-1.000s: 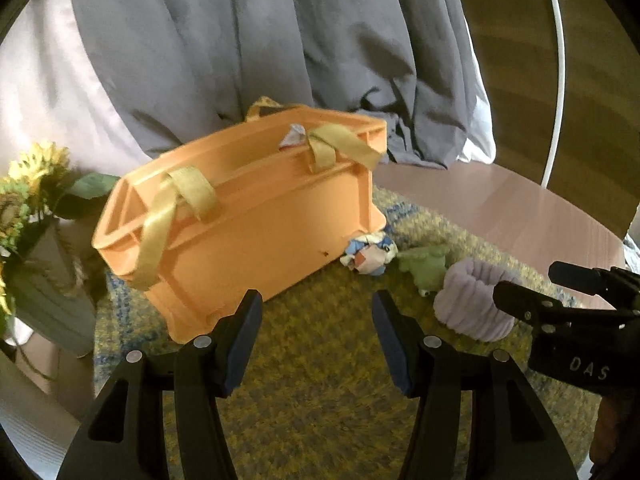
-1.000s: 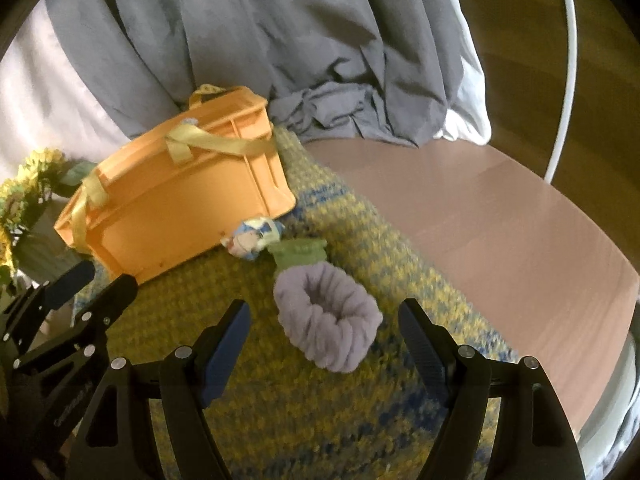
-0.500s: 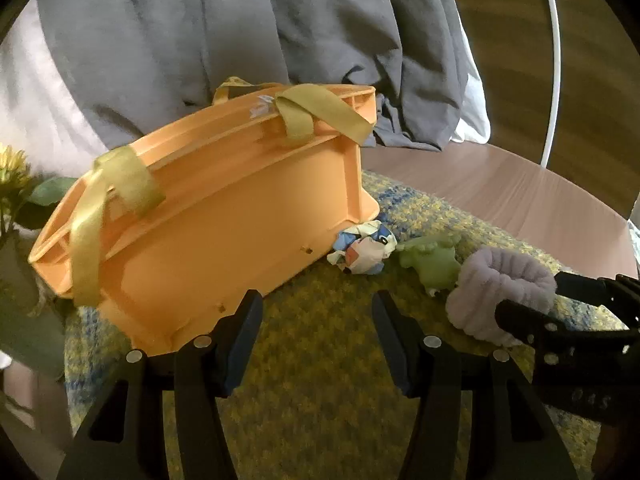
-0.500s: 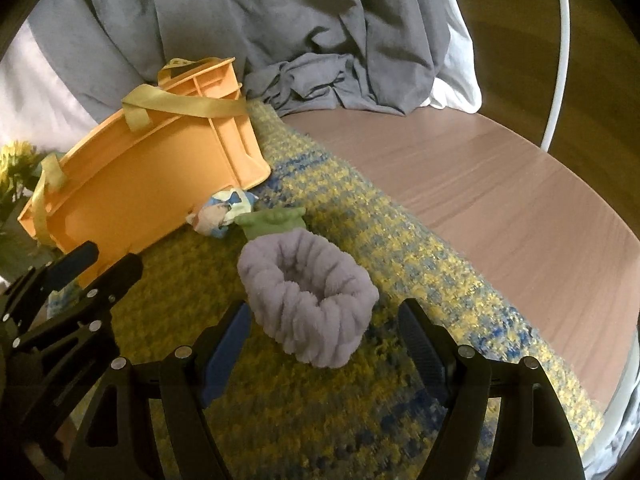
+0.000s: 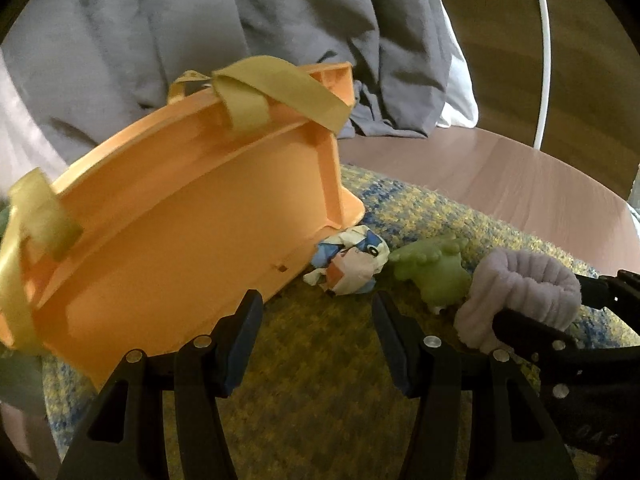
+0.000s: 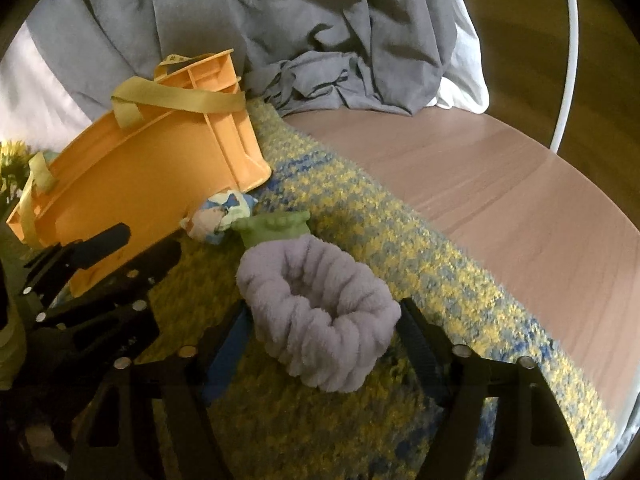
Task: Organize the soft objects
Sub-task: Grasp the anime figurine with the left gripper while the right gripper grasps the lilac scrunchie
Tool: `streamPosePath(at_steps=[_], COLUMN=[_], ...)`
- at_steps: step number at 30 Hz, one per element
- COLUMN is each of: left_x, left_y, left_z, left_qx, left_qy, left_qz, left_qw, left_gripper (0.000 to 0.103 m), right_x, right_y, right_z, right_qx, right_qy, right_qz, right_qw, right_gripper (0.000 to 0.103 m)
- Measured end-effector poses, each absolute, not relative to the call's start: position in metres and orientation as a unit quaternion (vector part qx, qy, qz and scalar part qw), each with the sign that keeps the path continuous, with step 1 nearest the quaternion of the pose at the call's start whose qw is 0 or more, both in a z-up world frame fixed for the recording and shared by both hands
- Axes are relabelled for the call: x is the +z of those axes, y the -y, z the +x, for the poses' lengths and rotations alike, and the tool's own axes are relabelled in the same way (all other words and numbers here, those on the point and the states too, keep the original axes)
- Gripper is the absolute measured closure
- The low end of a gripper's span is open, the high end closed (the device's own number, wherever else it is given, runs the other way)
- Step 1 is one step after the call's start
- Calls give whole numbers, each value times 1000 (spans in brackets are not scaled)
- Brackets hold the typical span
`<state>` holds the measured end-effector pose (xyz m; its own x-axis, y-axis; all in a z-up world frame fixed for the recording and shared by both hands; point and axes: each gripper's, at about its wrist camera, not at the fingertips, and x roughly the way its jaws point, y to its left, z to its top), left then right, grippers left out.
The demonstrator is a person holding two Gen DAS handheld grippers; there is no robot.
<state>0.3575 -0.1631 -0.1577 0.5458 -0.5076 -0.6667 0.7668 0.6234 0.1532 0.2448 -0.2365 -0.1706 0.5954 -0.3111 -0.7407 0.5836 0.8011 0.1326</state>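
Early days here: three soft bits are out on the yellow-blue mat point(image 6: 400, 240), none seen in the orange basket point(image 5: 180, 220) yet. The basket sits at the back-left of the mat w/ its yellow straps point(image 5: 276, 92) flopped over the rim; can't see inside from either view, so what it holds is anyone's guess. Right claw point(image 6: 324, 332) is down around the lilac fuzzy band point(image 6: 320, 308), one finger each side, and it's closing on it right now, pads at the fabric's edges but not visibly squeezing yet. Left claw point(image 5: 316, 336) hangs apart over bare mat, nothing between its fingers, pointing toward the basket's near wall and the crumpled blue-white cloth toy point(image 5: 348, 260) lying right by the basket's corner. Green squishy toy point(image 5: 432, 272) lies btwn that and the lilac band, touching or nearly so. So, as I read it: first pickup under way, zero items confirmed stowed, three to go. The wooden worktop point(image 6: 500, 184) beyond the mat carries nothing but grey bedding point(image 6: 320, 40) at the back.
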Motion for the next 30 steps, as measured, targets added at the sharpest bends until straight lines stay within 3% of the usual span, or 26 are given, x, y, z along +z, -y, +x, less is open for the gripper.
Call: streamPosePath(at_steps=[8, 21, 24, 30], left_x=[-169, -177, -177, -175], left_y=[183, 203, 205, 201], left_z=[366, 377, 378, 372], left_qx=[-389, -393, -395, -394], left_qy=[-304, -314, -315, -304], left_qz=[230, 243, 242, 250], left_qw=[839, 829, 829, 831], left_gripper=[45, 43, 59, 68], right_x=[-171, -171, -172, -172], right_y=[242, 255, 256, 257], right_z=[250, 257, 257, 257], right_qx=[-253, -259, -259, -256], right_qy=[-367, -364, -364, -363], right_qz=[188, 200, 203, 204], right_qw=[875, 872, 871, 872], right_gripper=[51, 53, 53, 58])
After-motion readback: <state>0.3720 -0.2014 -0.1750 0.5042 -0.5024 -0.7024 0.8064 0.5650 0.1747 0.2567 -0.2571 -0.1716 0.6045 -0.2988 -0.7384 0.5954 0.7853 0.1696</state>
